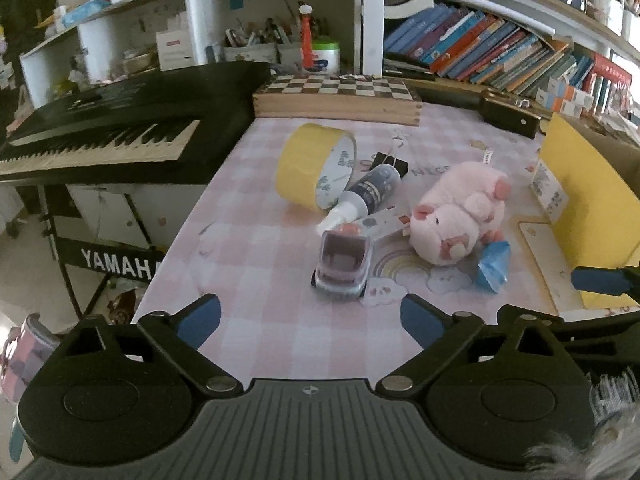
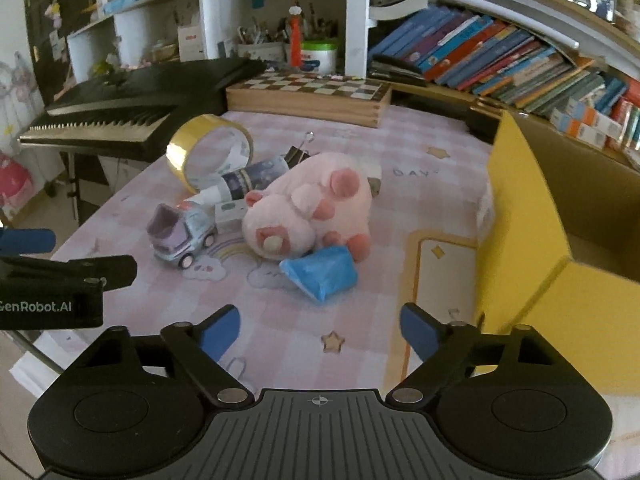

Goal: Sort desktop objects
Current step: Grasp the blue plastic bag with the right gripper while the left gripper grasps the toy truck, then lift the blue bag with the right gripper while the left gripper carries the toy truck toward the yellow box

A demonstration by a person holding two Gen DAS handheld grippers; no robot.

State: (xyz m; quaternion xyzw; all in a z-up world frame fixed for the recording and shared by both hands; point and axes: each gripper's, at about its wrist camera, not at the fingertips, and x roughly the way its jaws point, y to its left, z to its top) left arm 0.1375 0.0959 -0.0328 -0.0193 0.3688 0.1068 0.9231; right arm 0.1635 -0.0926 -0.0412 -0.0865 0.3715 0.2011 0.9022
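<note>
My left gripper has its blue fingers wide apart, and nothing is between them. My right gripper is wide apart too, and it holds nothing. Both hang over the table with the pink checked cloth, near its front edge. The things to sort lie in a little heap in the middle of the table. The soft pink plush pig lies on its side. A crinkly blue plastic packet lies right in front of the pig and touches it. To the left of the pig stands a small purple and grey toy truck on its wheels. Behind the truck lies a small spray bottle with a dark label and a clear cap, tipped over on its side. The bottle leans against a big roll of yellow tape, which stands on its edge. A black binder clip lies just behind the bottle. A yellow cardboard box with an open top stands at the right side of the table, apart from the heap. At the back of the table lies a flat wooden chess board box. A black piano keyboard stands to the left of the table. Behind it all are white shelves with many colourful books.
</note>
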